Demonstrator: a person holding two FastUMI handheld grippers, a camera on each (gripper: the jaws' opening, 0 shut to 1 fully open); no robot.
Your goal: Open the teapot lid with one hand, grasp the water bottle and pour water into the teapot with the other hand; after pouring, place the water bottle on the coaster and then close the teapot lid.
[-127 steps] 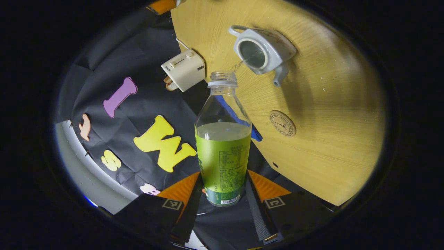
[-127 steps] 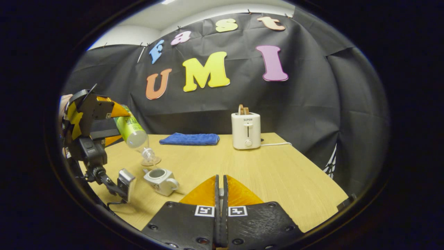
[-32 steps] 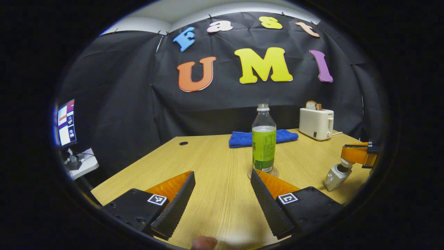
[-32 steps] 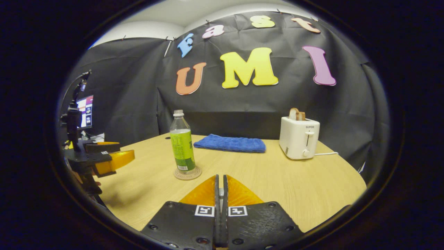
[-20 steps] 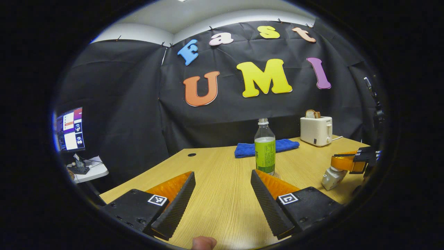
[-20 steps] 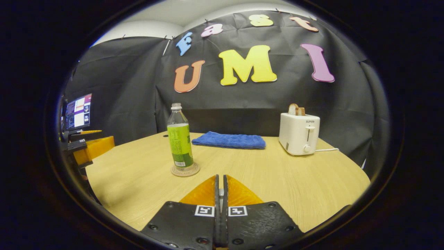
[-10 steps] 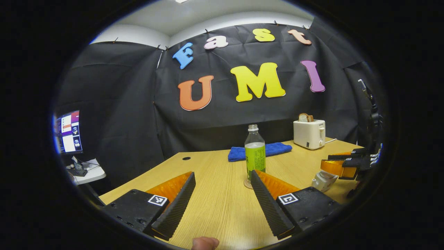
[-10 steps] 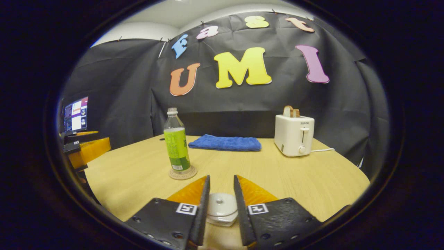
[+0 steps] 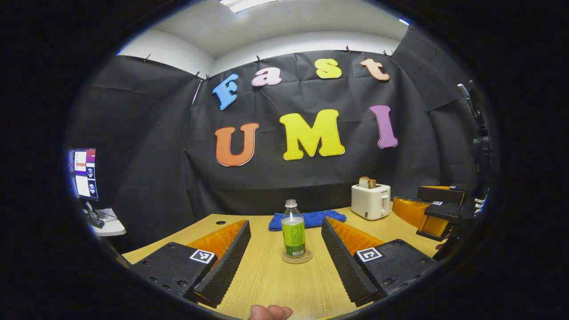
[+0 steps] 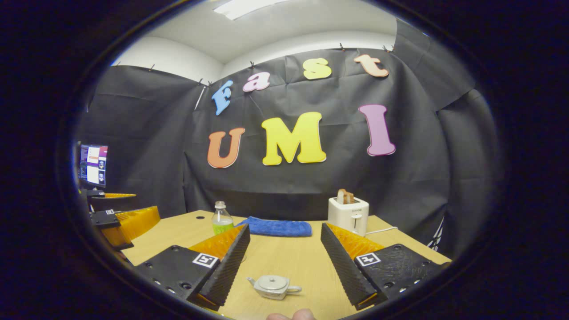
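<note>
In the left gripper view the water bottle [image 9: 293, 227], clear with a green label and no cap, stands upright on the round coaster [image 9: 296, 257] in the middle of the wooden table [image 9: 271, 280]. My left gripper [image 9: 285, 231] is open and empty, well back from the bottle. In the right gripper view the small white teapot [image 10: 274, 286] sits on the table with its lid on, low between the fingers of my right gripper [image 10: 285, 229], which is open, empty and held above it. The bottle [image 10: 221, 220] stands farther back, partly behind one finger.
A blue cloth [image 10: 275, 227] and a white toaster [image 10: 348, 214] holding bread stand at the back of the table. A lit monitor [image 9: 84, 173] stands off the table to the left. The right gripper [image 9: 426, 209] shows open at the right edge of the left gripper view.
My right gripper has opened wide and drawn back and up from the teapot, which now stands free with its lid on. My left gripper has also pulled back from the bottle.
</note>
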